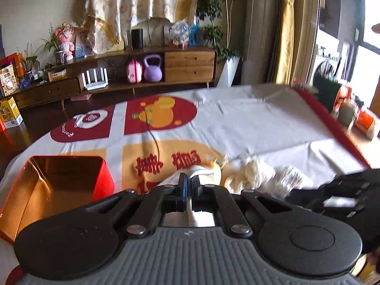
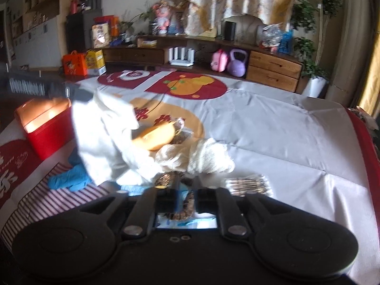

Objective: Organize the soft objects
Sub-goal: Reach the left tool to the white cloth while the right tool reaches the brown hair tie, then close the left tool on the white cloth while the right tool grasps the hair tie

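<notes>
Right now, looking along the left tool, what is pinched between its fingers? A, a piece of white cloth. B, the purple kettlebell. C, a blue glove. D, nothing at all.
A: the left tool is shut on a white cloth that runs between its fingers, and the right wrist view shows that cloth hanging lifted beside the red box.
</notes>
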